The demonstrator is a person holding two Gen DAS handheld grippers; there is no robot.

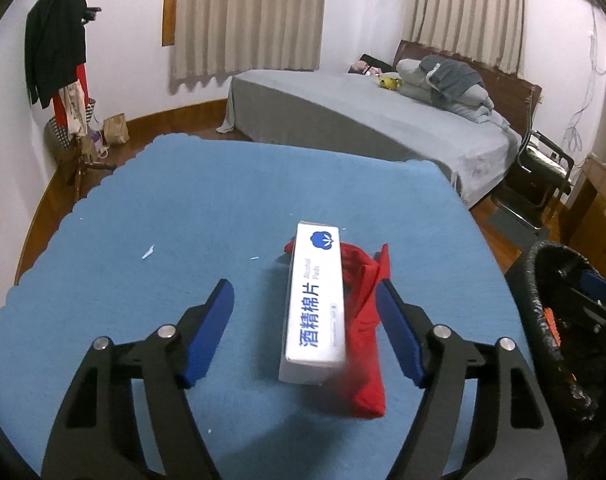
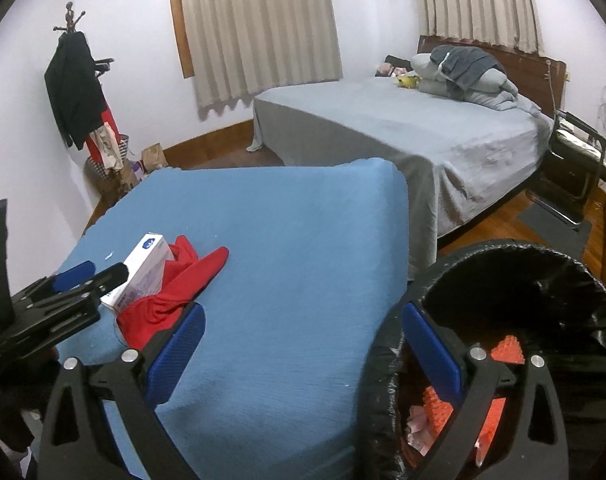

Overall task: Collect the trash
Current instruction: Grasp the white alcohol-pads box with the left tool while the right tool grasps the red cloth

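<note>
Partly done, judging by the bin (image 2: pixel 387 364): black liner already holding orange spiky pieces and crumpled paper. Still left on the blue surface (image 1: pixel 207 200): white box (image 1: pixel 317 300), lying against a red cloth (image 1: pixel 363 340), plus small white scraps (image 1: pixel 148 253) further back. Box between the left tool (image 1: pixel 305 304) pads, not touching; jaws apart, nothing gripped. Right tool (image 2: pixel 303 344) open and empty, straddling the bin rim at the surface edge. Box label reads "酒精棉片", "Alcohol Pads", with a blue cotton-flower logo; finer print illegible. Unclear whether the cloth counts as trash.
</note>
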